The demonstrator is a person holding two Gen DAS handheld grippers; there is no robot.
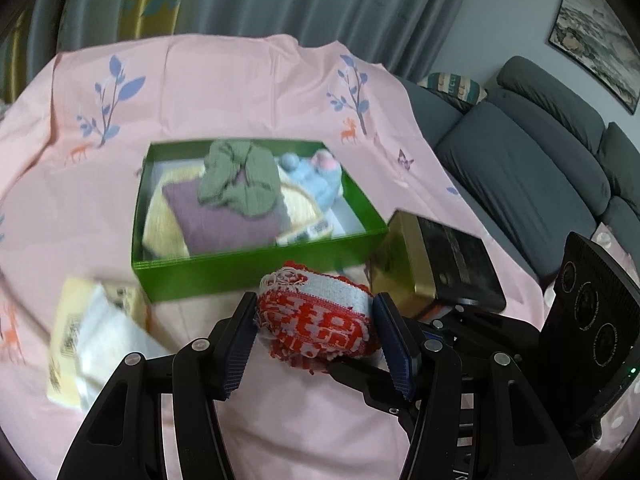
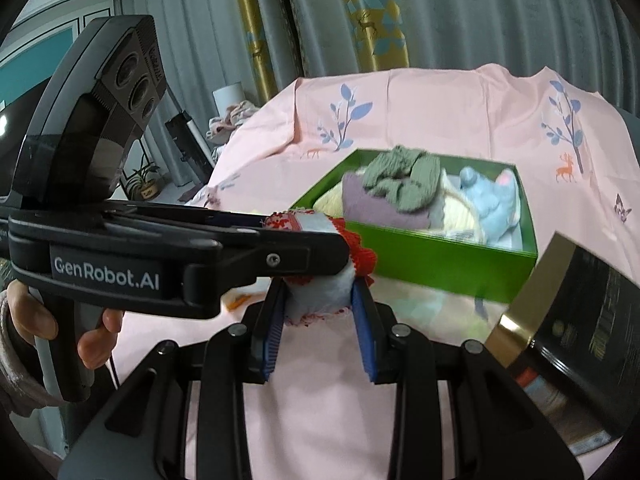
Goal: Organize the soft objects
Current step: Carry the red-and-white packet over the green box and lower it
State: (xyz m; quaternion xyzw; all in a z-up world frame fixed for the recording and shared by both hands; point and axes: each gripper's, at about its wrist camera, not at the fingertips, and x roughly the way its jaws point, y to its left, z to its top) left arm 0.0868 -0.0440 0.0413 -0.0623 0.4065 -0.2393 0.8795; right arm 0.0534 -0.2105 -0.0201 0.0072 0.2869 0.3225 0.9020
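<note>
A red and white knitted cloth is held above the pink tablecloth, in front of the green box. My left gripper is shut on its sides. My right gripper is shut on the same cloth from below, and its fingers show under the cloth in the left wrist view. The left gripper crosses the right wrist view from the left. The green box holds an olive knit piece, a purple cloth, a cream knit and a pale blue plush.
A gold and black tin lies right of the box, also in the right wrist view. A packaged white and yellow item lies at front left. A grey sofa stands to the right, curtains behind.
</note>
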